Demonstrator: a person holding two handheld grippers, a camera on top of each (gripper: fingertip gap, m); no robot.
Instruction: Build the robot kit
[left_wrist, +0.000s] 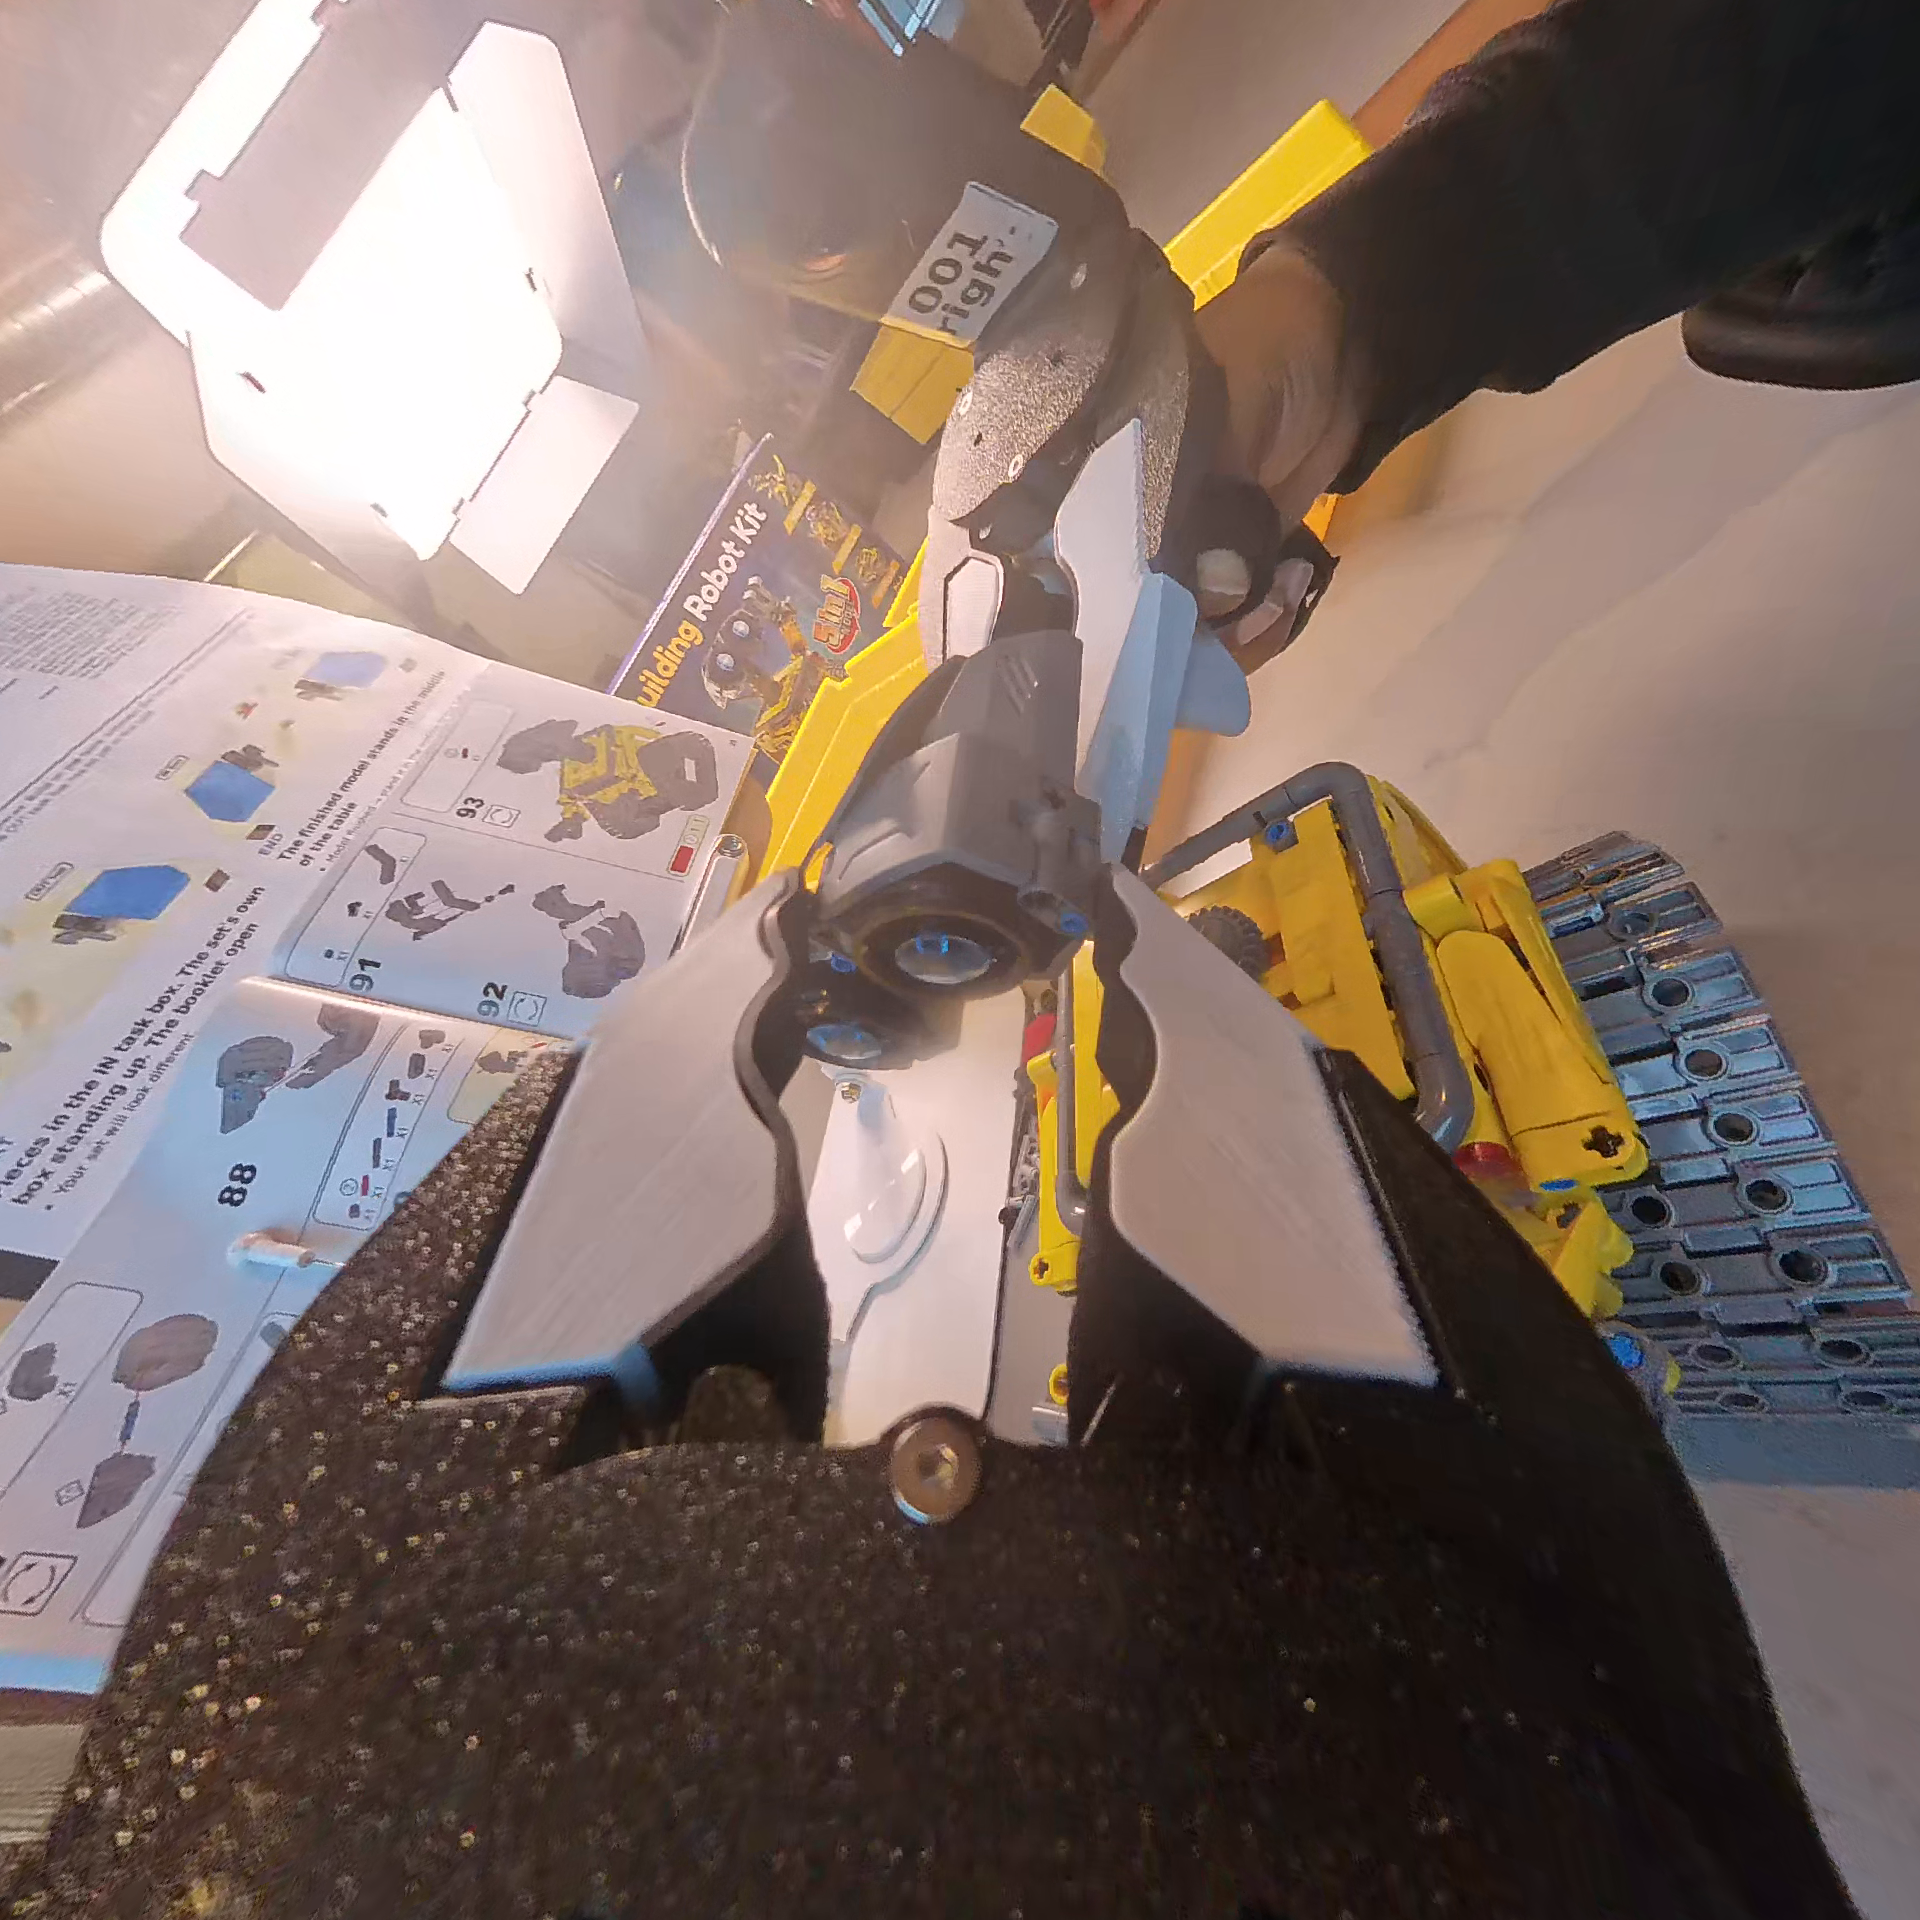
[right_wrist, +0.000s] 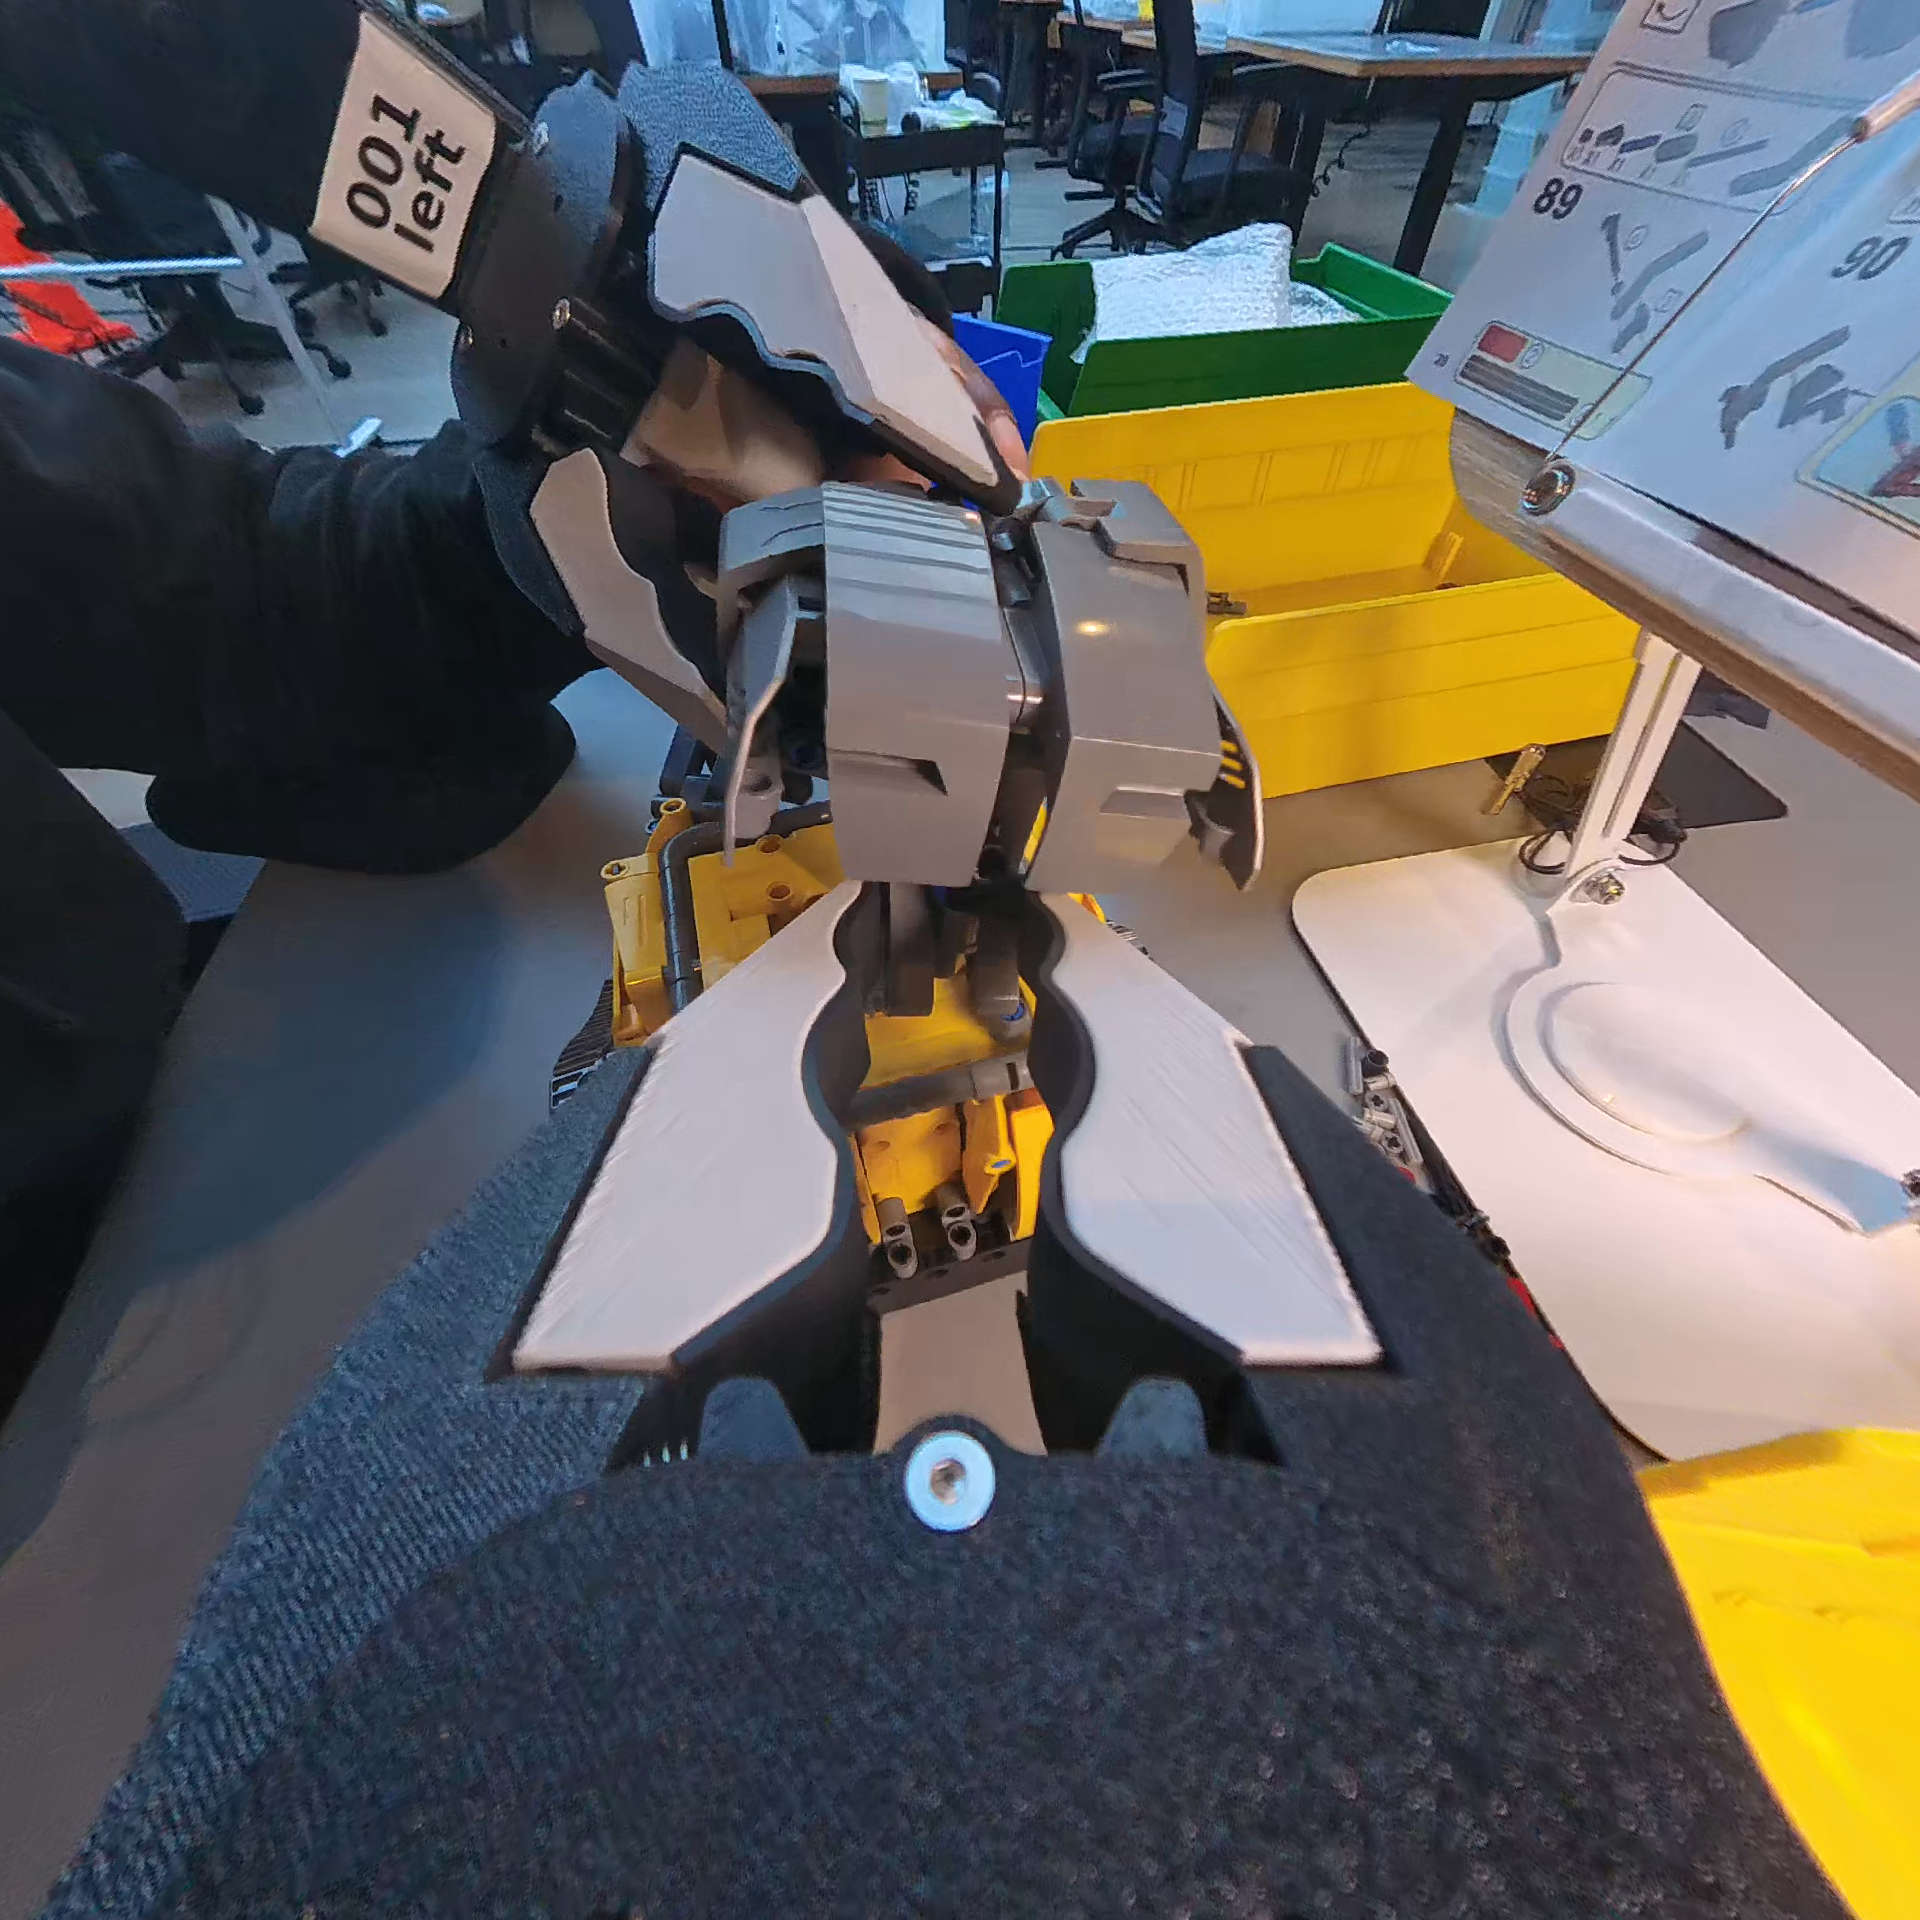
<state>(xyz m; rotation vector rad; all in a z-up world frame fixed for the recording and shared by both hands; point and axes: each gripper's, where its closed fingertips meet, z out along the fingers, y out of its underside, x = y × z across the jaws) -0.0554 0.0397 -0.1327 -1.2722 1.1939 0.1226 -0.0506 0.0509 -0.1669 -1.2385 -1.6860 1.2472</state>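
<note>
Pinching the gray toy head (right_wrist: 997, 686), the left gripper (left_wrist: 940, 977) and right gripper (right_wrist: 940, 987) both squeeze it; pulling apart could snap it off the yellow body (right_wrist: 935, 1132).

Yellow bins (right_wrist: 1351, 582), a green bin (right_wrist: 1247, 353) (bubble wrap inside), office chairs (right_wrist: 1174, 156).

An office workroom behind a grey table (right_wrist: 343, 1049).

Beyond the table, rows of long desks (right_wrist: 1382, 52) stand with black office chairs (right_wrist: 1174, 156) on a pale floor (right_wrist: 416, 343). A green bin (right_wrist: 1247, 358) sits at the table's far edge. Above the table, a bright lamp panel (left_wrist: 395, 301) glares.
</note>
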